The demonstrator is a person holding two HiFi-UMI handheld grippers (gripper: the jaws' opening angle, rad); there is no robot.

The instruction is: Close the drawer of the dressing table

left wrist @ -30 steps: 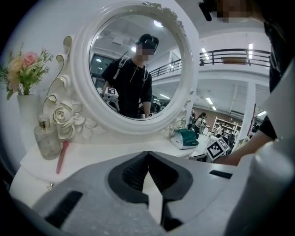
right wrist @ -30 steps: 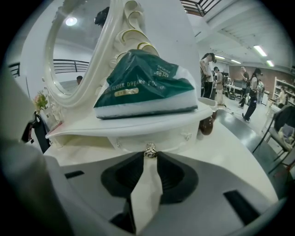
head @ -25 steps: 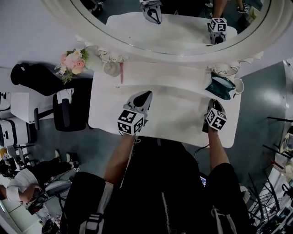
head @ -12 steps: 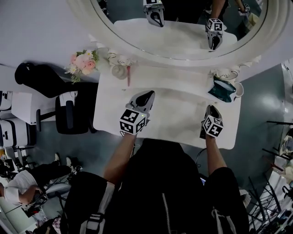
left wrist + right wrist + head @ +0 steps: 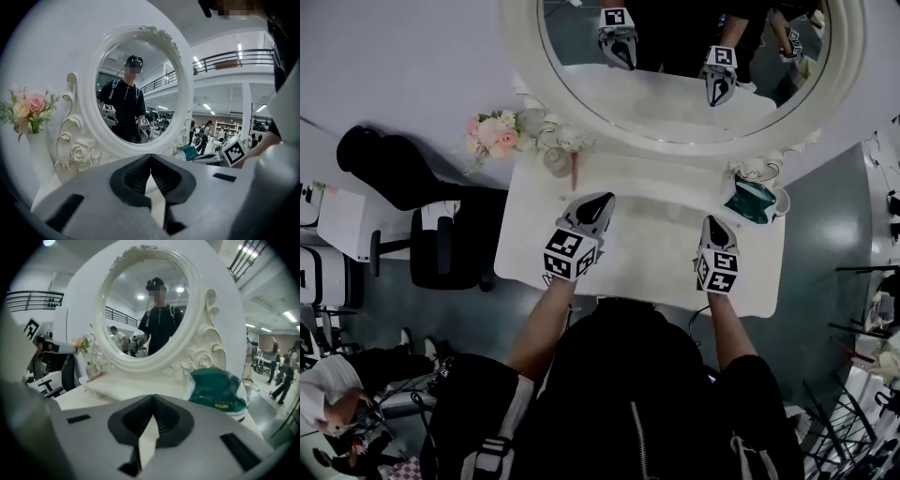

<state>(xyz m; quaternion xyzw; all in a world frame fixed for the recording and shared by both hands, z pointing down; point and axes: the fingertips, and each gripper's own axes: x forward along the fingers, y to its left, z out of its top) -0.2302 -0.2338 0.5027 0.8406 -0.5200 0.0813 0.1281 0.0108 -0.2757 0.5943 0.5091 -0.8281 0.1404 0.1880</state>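
The white dressing table (image 5: 647,239) stands below its oval mirror (image 5: 675,75). Its drawer shows in no view; the tabletop and the person's body hide the front. My left gripper (image 5: 598,202) hovers over the left middle of the top, its fingertips touching and nothing between them (image 5: 150,157). My right gripper (image 5: 712,225) hangs over the right side of the top. Its jaws are closing, the tips meet and nothing is between them (image 5: 152,398). Both point toward the mirror.
A pink flower bunch (image 5: 492,134), a small jar (image 5: 555,159) and a red stick (image 5: 575,171) sit at the back left. A green packet (image 5: 750,200) lies at the back right. A black chair (image 5: 441,244) stands left of the table.
The right gripper has lifted from the table's front right edge and swung inward over the top. The left gripper has risen a little. The head view has shifted toward the mirror.
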